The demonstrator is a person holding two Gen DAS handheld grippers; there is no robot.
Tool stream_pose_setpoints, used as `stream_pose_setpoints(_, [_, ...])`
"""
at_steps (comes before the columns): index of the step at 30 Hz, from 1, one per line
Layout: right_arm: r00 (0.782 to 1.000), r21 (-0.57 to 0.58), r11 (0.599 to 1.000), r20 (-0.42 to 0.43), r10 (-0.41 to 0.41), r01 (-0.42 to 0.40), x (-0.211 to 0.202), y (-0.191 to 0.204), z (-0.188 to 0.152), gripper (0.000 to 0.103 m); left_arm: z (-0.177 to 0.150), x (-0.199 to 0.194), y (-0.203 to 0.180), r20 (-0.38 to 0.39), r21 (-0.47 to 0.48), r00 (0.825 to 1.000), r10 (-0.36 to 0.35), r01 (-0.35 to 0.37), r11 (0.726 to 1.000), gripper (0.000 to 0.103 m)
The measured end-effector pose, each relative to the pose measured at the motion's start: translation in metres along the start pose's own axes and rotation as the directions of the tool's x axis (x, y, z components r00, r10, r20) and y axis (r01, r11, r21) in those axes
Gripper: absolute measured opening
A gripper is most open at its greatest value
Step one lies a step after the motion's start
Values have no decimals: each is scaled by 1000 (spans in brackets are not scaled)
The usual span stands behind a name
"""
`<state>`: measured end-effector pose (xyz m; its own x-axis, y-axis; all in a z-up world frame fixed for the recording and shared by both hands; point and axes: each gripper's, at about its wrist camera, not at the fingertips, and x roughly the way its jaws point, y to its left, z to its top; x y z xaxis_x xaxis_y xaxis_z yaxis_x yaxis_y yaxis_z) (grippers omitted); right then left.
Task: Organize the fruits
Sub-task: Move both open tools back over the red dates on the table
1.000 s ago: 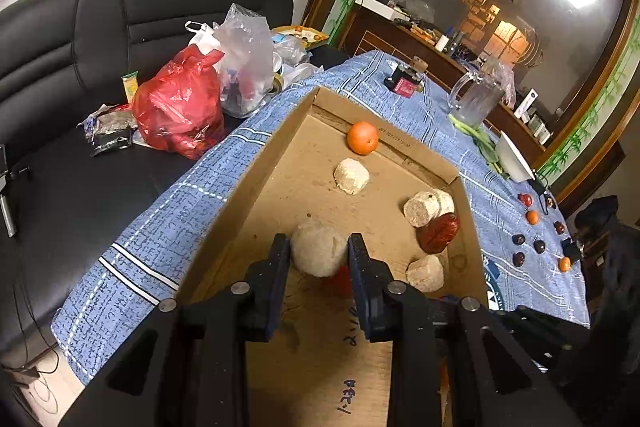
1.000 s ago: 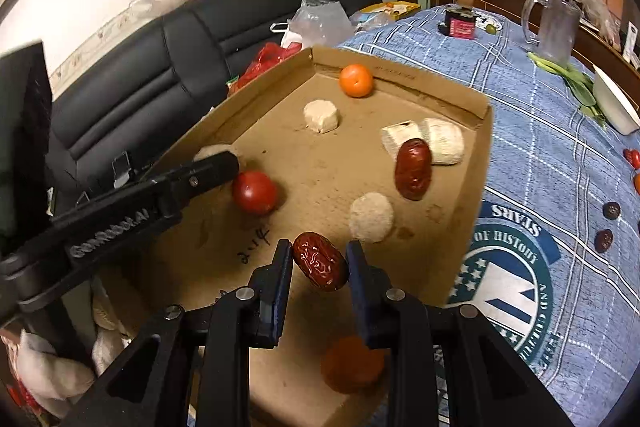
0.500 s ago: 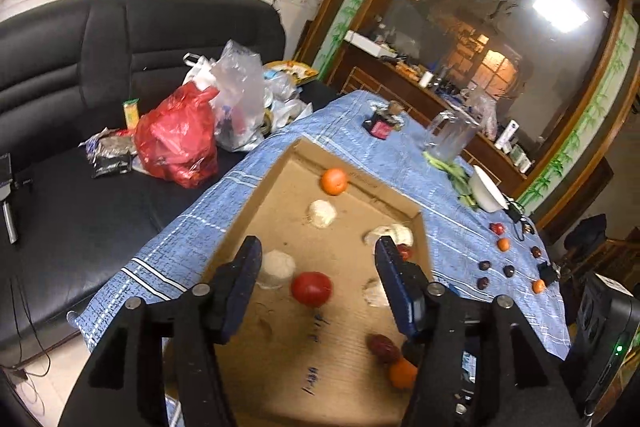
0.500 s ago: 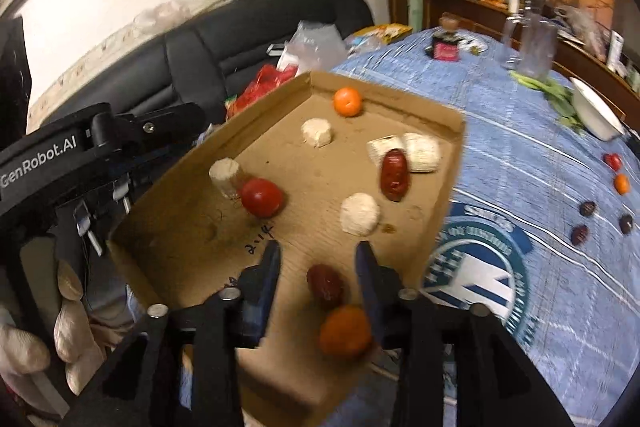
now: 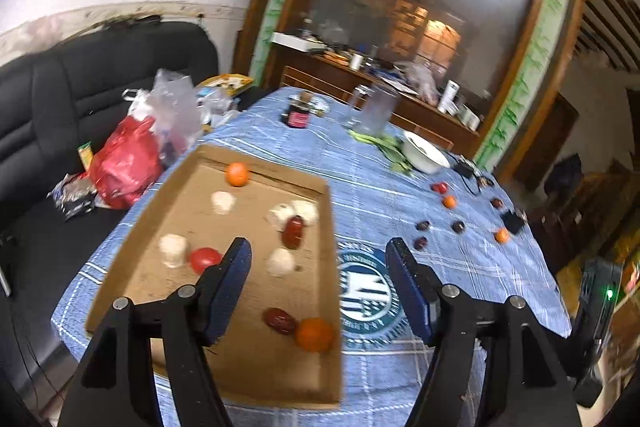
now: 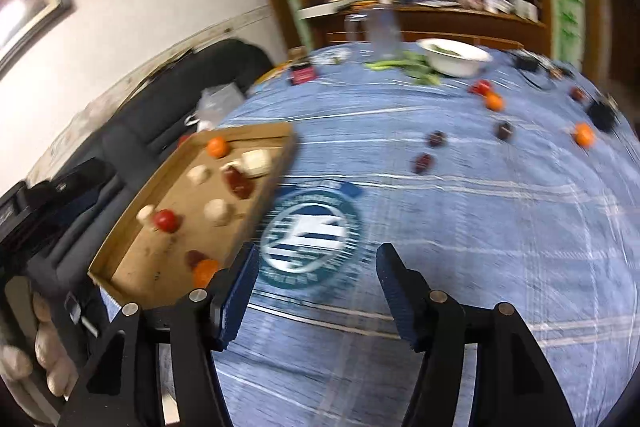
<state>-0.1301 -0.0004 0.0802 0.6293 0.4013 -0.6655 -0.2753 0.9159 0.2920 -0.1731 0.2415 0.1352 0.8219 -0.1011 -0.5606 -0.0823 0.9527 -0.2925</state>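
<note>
- The left gripper (image 5: 318,261) is held above the near end of the shallow brown cardboard tray (image 5: 334,307); its jaws stand wide apart and nothing is held between them.
- The right gripper (image 6: 316,271) is held over the blue checked cloth of the counter (image 6: 480,227); its jaws are likewise spread wide and empty.
- Sorted fruit already lies in the tray, including a round red tomato (image 5: 205,259) and a wrinkled dark-red date (image 5: 280,320) touching an orange mandarin (image 5: 315,335).
- Loose fruit remains on the counter, well apart from the tray, ahead and to the right of both grippers.
- The nearest piece is judged to be a small dark fruit (image 6: 424,163), probably a date, though motion blur prevents its long axis from being read.
- It lies forward of the right jaws and slightly right of their centreline; the right gripper is the nearer one.
- An orange mandarin at the far right edge (image 6: 584,135) lies further off.
</note>
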Motion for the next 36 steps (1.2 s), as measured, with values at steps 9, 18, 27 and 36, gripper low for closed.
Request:
stream_pose_setpoints(9, [999, 152, 988, 39, -35, 29, -31, -61, -15, 66, -21, 10, -62, -60, 153, 998, -18, 28, 988, 69])
stream_pose_setpoints(18, [997, 202, 979, 61, -38, 25, -42, -87, -22, 70, -37, 17, -105, -39, 293, 996, 78, -63, 954, 69])
stream_pose_setpoints(27, [997, 227, 974, 62, -38, 23, -46, -98, -25, 70, -44, 21, -122, -18, 355, 990, 143, -127, 926, 69])
stream_pose_setpoints(36, [997, 243, 970, 57, -42, 27, -43, -108, -26, 70, -49, 34, -131, -33, 390, 987, 156, -131, 911, 70])
